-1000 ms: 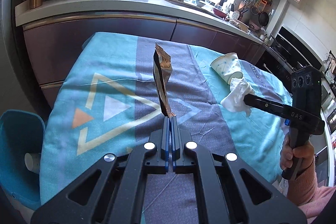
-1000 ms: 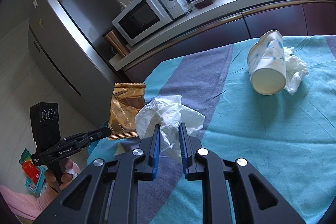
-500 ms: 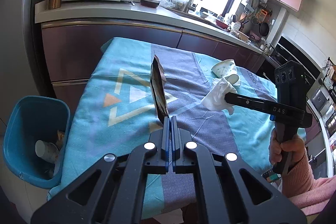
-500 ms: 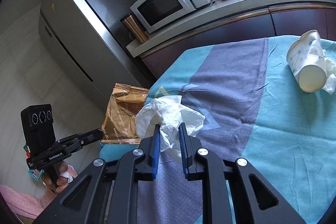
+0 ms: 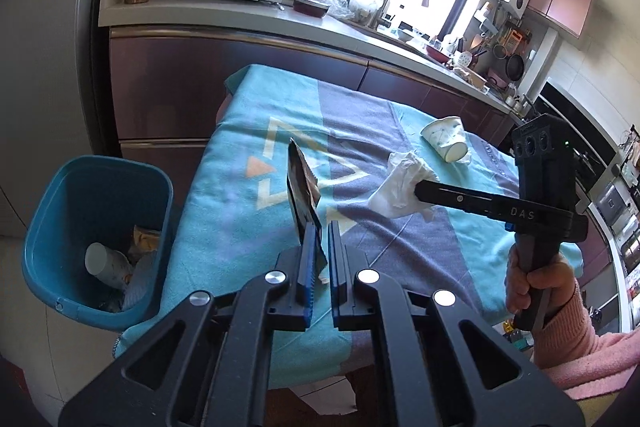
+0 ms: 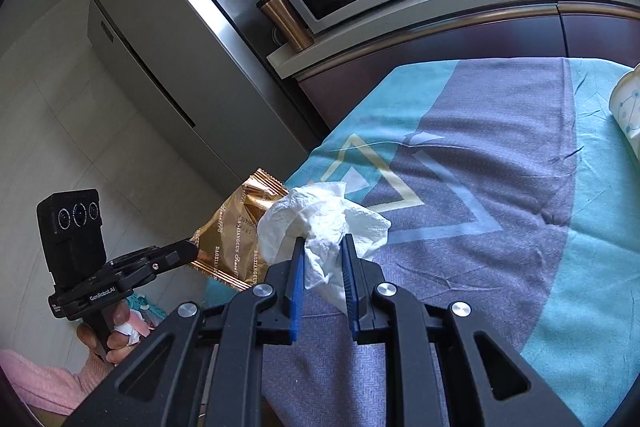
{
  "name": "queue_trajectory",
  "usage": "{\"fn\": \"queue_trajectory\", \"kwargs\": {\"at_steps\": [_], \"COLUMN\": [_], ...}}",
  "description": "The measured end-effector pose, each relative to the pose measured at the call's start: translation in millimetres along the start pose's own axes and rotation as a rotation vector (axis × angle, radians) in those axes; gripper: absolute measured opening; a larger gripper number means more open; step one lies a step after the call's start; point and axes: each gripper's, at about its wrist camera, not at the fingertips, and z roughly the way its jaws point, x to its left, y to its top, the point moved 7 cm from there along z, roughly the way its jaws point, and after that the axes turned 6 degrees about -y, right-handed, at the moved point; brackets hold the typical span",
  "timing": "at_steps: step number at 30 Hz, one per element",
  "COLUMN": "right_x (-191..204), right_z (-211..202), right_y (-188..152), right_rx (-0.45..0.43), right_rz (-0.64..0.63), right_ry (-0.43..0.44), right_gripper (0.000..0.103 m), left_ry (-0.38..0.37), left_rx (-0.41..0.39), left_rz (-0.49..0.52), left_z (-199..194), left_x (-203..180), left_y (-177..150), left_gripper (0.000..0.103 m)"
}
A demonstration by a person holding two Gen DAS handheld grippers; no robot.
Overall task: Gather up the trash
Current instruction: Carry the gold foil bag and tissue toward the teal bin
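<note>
Two pieces of trash were in your grippers at once. Your left gripper [image 5: 324,247] had its jaws opening, the gold snack wrapper [image 6: 236,231] standing on edge against the left pad with a gap beside it, so it looked about to fall. It hung over the near left edge of the table [image 5: 248,115], with the blue bin [image 5: 48,211] lower left on the floor, not yet beneath it. Your right gripper [image 6: 322,259] was clamped on a crumpled white tissue [image 6: 320,215]. Both are probably very light; the foil is likely slick and may flutter aside, the tissue soft and best pinched through its bulk. A paper cup [image 5: 446,141] lay on its side at the far right, best gripped gently by its rim.
</note>
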Motion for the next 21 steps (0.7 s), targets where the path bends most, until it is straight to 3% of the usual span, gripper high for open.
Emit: {"fn": "queue_trajectory", "kwargs": {"at_steps": [13,21], "right_x": [19,22], "right_z": [32,31], "right_y": [-26,-26], "right_rx": [0.104,0.105], "right_rz": [-0.033,-0.037], "right_ry": [0.023,0.028], "right_gripper": [0.016,0.016], "left_ry": [-0.007,0.024], "left_rx": [0.048,0.019], "left_rz": [-0.099,-0.111], "left_z": [29,27], "left_x": [21,27], "left_y": [-15,-15], "left_gripper": [0.010,0.001]}}
